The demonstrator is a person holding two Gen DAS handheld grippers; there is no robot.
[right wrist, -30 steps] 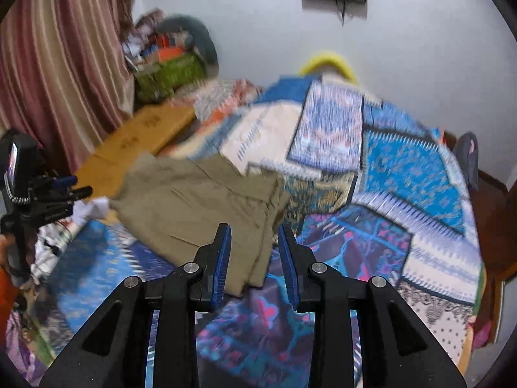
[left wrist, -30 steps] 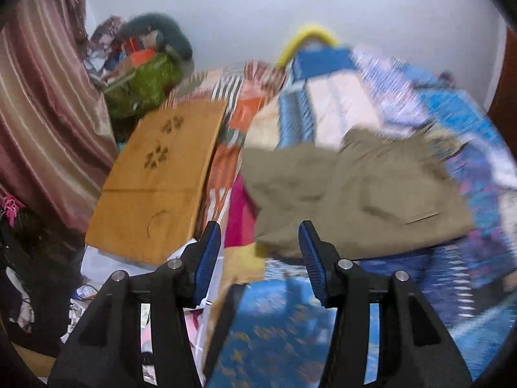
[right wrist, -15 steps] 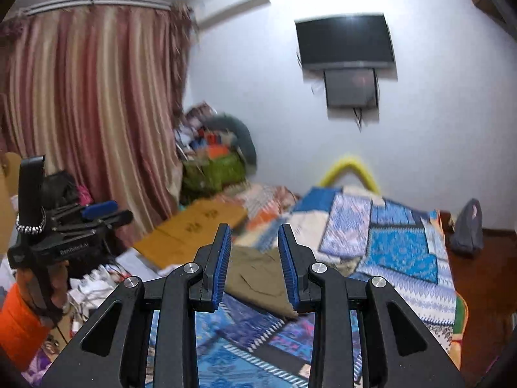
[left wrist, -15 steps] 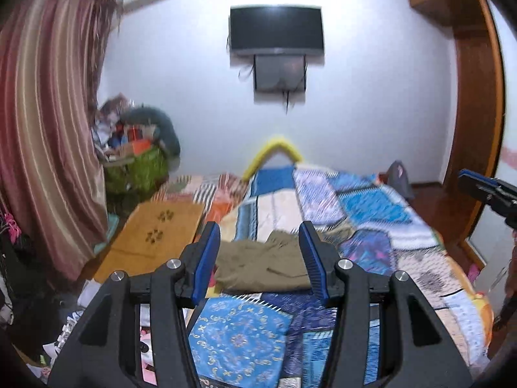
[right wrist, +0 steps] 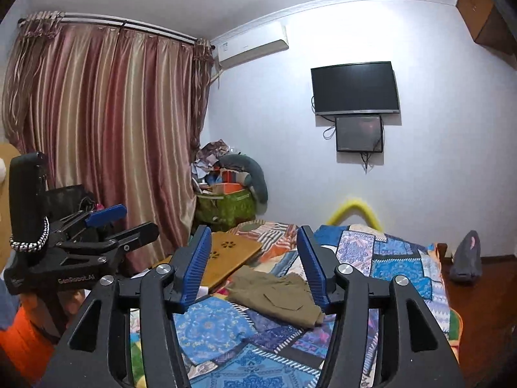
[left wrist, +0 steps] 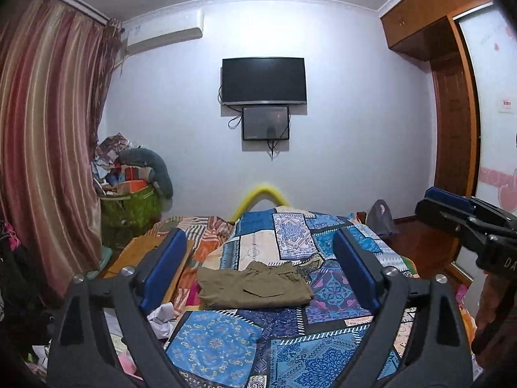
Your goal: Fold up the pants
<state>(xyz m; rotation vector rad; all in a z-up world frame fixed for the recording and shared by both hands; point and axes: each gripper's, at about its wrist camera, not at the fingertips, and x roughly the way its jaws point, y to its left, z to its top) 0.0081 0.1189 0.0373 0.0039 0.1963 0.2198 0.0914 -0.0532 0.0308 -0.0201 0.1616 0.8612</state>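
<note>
1. Left tongs and right tongs are both released, blue pads spread wide, raised well apart from the bed.
2. One pair of olive pants lies folded on the patchwork bedspread, framed between each pair of pads.
3. The pants sit near the bed's left edge, beside a wooden board.

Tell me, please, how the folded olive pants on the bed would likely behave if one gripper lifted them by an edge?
The pants look like soft cloth, so they would probably droop and unfold. Their loosely stacked layers may slide apart on the patchwork quilt.
</note>
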